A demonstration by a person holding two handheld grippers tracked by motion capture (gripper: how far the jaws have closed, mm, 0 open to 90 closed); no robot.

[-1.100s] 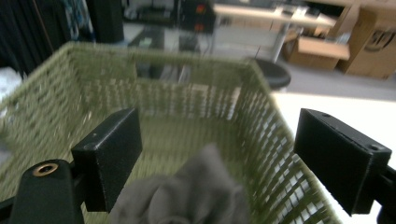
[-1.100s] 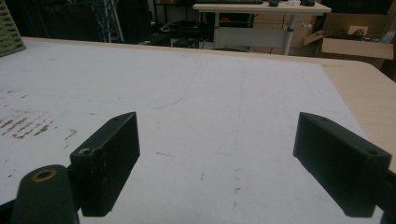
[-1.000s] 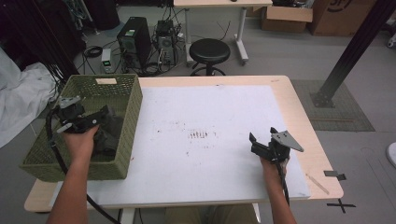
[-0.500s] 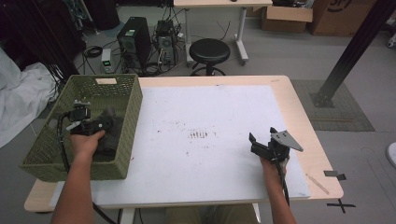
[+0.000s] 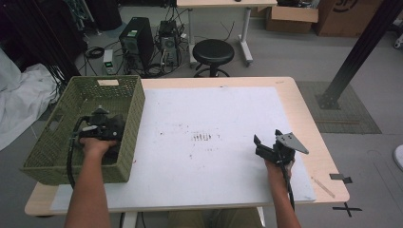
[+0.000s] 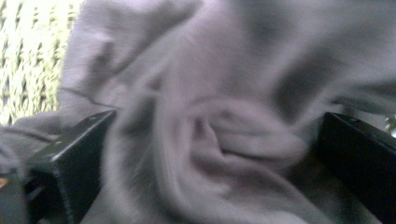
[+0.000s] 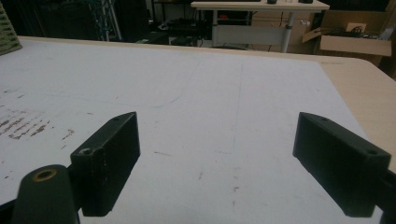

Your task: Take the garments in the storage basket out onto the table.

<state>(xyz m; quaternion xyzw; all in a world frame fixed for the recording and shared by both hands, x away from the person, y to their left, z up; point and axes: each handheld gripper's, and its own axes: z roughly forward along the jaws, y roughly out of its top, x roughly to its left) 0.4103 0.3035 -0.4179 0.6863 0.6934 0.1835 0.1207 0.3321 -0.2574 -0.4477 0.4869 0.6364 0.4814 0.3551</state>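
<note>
The table (image 5: 304, 102) in front of me carries a big white sheet (image 5: 228, 118), bare but for some faint marks near its middle. At its left edge stands the green woven basket (image 5: 135, 102), and that is where my work is. Inside it lies a crumpled grey cloth (image 6: 219, 116), bunched in soft folds against the basket's wall.

My left gripper (image 6: 210, 154) is down in the basket with its 2 jaws spread wide on either side of a fold of that cloth; they have not closed on it. My right gripper (image 7: 224, 158) waits low over the white sheet near the table's right side, jaws apart too, holding nothing.

I judge this to be the grasping step, with the cloth not yet caught. Next I need to squeeze the left jaws onto that central fold, deep enough that it won't slip, then lift it clear of the basket rim.
</note>
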